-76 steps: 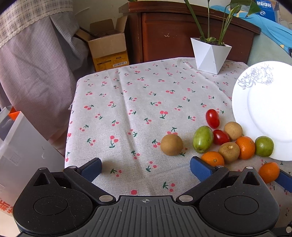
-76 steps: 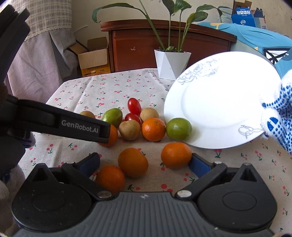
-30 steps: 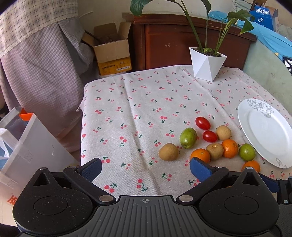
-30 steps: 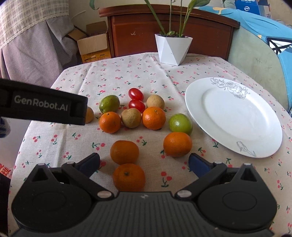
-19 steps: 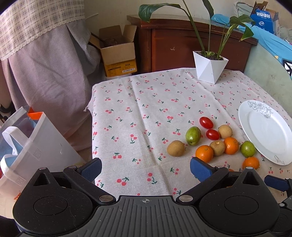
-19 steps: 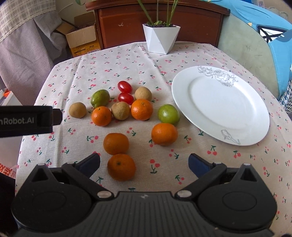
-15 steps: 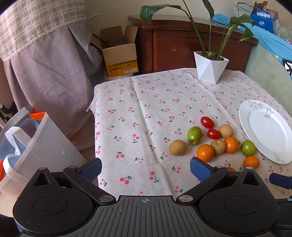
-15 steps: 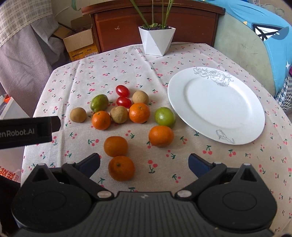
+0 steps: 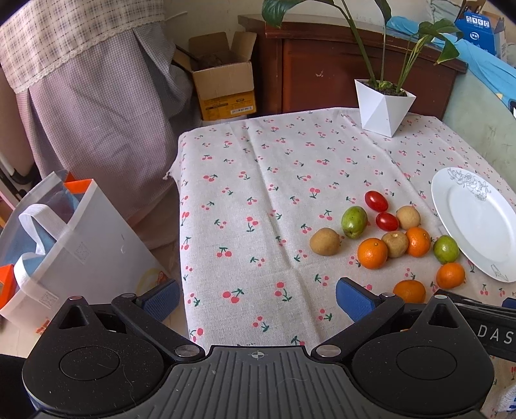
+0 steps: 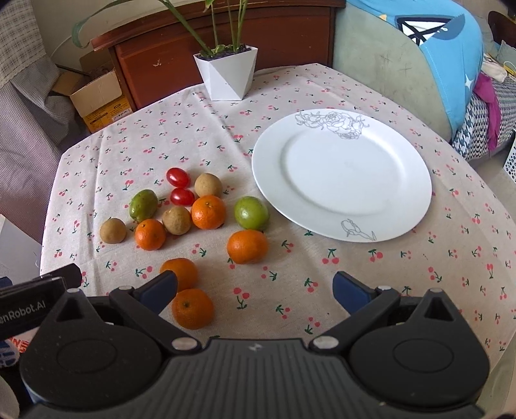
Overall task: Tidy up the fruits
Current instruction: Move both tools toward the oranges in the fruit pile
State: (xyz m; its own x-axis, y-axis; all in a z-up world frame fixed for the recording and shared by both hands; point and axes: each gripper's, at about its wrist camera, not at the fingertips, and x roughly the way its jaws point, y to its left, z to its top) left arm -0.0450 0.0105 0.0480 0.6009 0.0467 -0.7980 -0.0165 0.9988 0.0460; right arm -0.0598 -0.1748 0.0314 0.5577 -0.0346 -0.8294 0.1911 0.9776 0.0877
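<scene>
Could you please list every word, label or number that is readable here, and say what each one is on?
"nRobot.AI", cut off at the frame edge: on the left gripper body.
"DAS", cut off: on the right gripper body.
Yellow label on the cardboard box: too small to read.
Blue carton: print blurred.
</scene>
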